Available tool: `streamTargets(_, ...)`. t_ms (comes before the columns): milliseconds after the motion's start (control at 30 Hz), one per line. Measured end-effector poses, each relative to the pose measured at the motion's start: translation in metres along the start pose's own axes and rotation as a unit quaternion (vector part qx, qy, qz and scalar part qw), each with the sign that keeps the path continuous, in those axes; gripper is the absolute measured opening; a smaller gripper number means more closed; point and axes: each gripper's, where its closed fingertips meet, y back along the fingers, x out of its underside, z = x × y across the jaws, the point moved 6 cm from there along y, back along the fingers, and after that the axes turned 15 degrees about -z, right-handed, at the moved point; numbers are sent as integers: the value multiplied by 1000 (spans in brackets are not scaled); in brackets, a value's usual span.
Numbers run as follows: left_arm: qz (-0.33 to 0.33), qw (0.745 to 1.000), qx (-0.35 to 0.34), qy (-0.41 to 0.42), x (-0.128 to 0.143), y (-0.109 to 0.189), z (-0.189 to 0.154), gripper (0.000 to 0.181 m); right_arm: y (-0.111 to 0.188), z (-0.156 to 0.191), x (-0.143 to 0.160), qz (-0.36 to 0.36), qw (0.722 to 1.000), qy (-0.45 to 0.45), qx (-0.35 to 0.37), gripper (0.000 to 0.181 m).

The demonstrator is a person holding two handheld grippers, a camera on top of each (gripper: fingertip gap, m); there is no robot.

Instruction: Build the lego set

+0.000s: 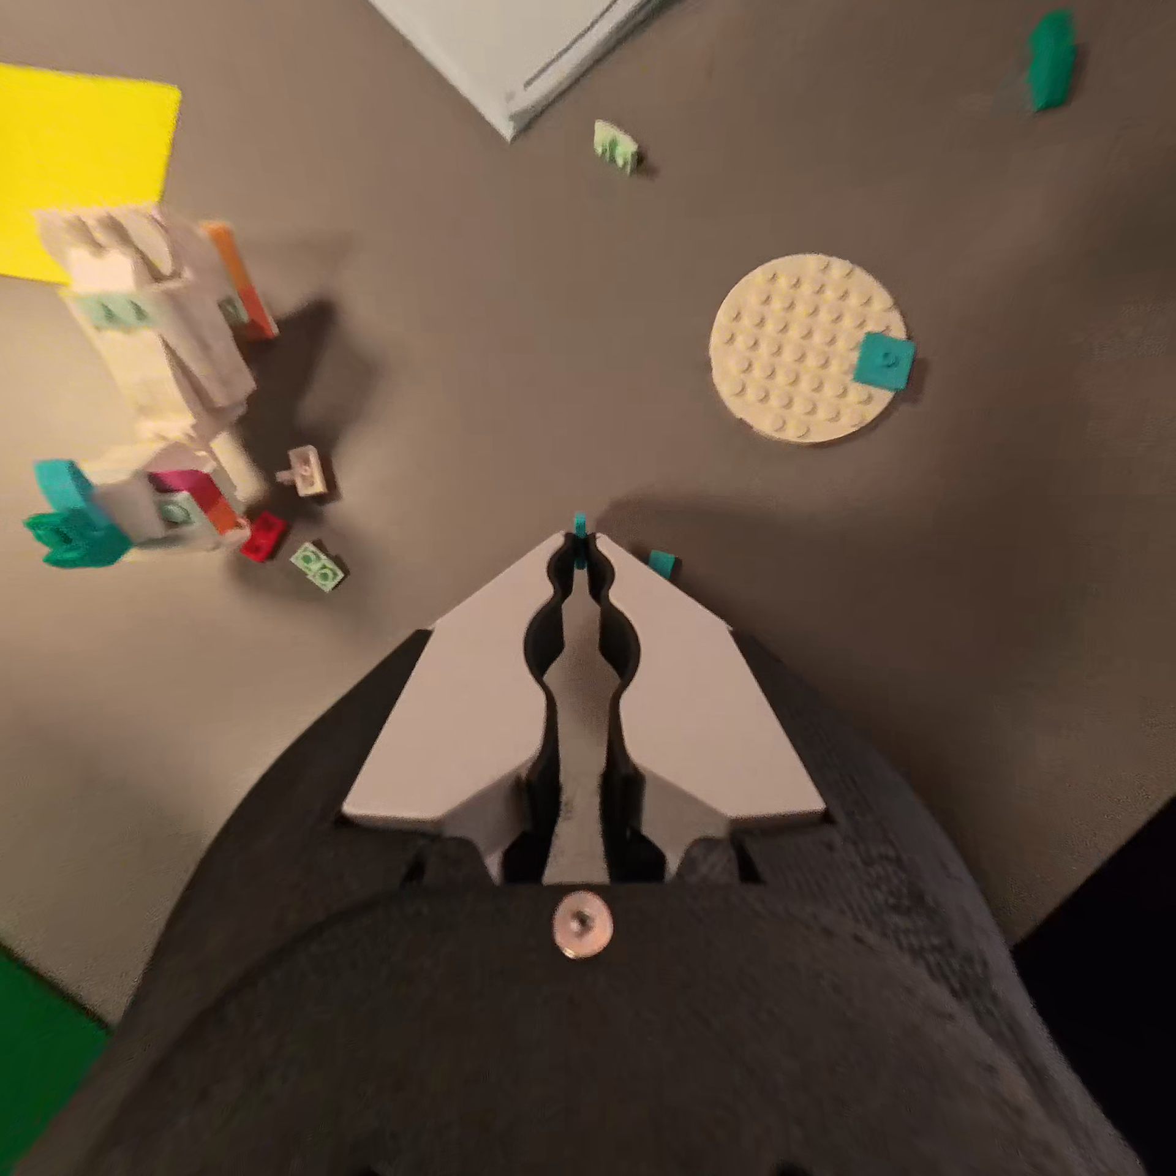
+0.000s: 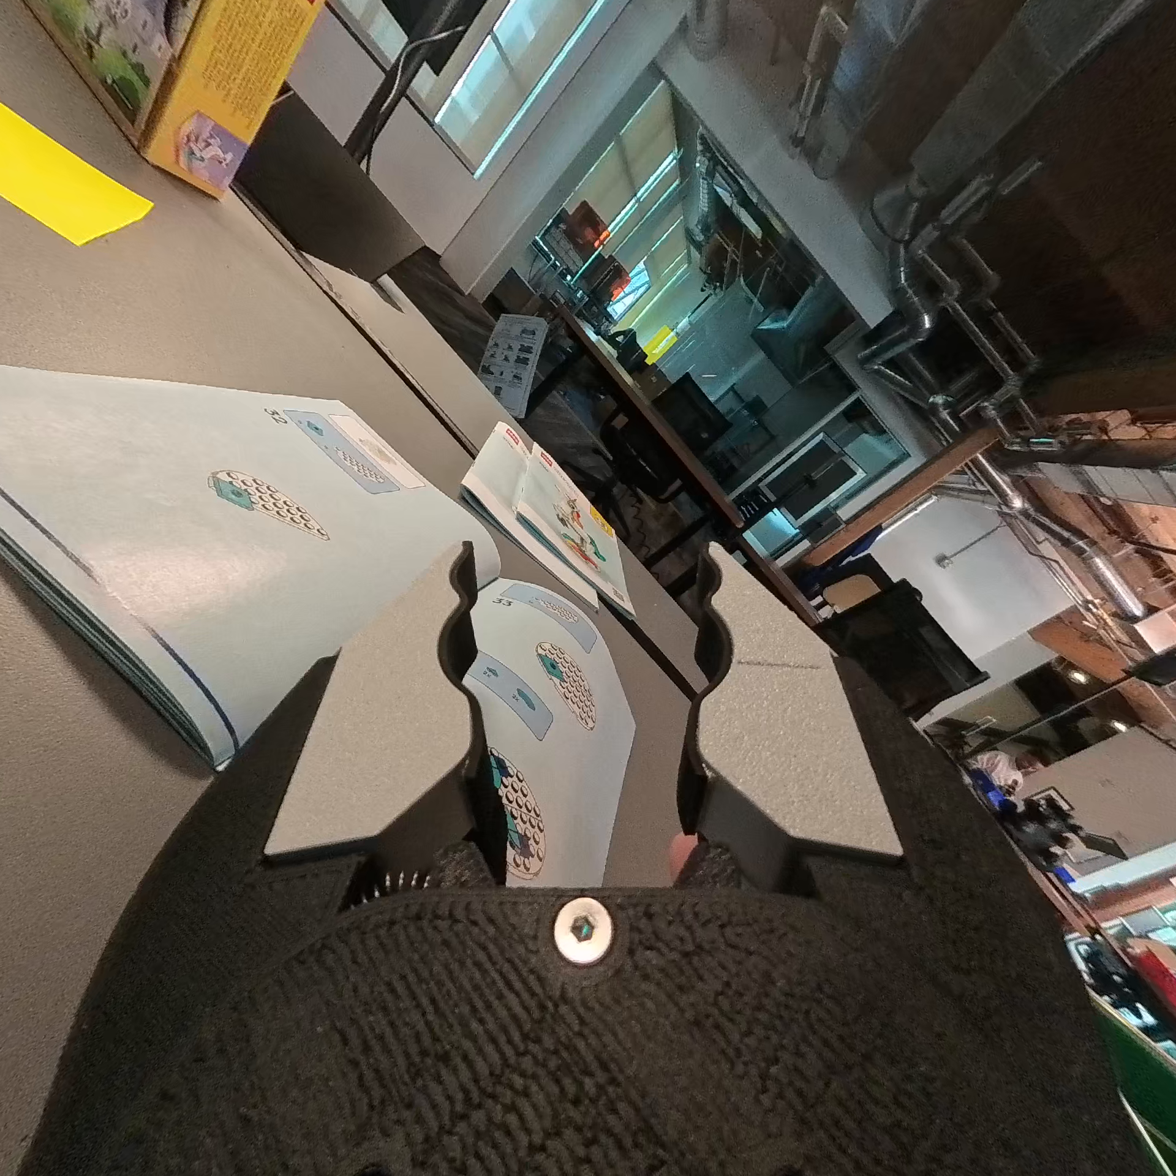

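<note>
My left gripper is shut on a small teal piece, held above the grey table. A round cream studded plate lies ahead to the right, with a teal square tile on its right edge. A second teal piece lies just right of the fingertips. A white partly built model with orange, magenta and teal parts stands at the left. My right gripper is open and empty, tilted over the open instruction booklet.
Loose pieces lie near the model: a white one, a red one, a light green one. Another light green piece and a teal piece lie farther off. A yellow sheet, the set's box and a second booklet are on the table. The gap from one gripper's tips to the other's is roughly 30 cm. The round cream studded plate lies some 9 cm from my left tips, 20 cm from my right tips. The right gripper is farther from the teal square tile, some 25 cm, than the left, some 11 cm.
</note>
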Motion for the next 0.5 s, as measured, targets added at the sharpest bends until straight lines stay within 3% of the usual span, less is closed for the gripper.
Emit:
streamTargets(133, 10, 1000, -4, 20, 8, -7, 4, 5, 0, 0, 0, 0, 1000, -4, -1, 68)
streamTargets(200, 6, 999, -13, 31, 8, -7, 8, 16, 0, 0, 0, 0, 1000, -4, -2, 68)
streamTargets(300, -27, 998, -33, 45, 0, 2, 14, 24, 0, 0, 0, -1, 1000, -3, -1, 68)
streamTargets(400, -117, 990, -65, 39, -22, 37, 21, 32, 1, 0, 0, -2, 1000, -6, 0, 68)
streamTargets(500, -201, 975, -86, 35, -38, 94, 24, 38, 1, 0, 0, -1, 1000, -5, 0, 68)
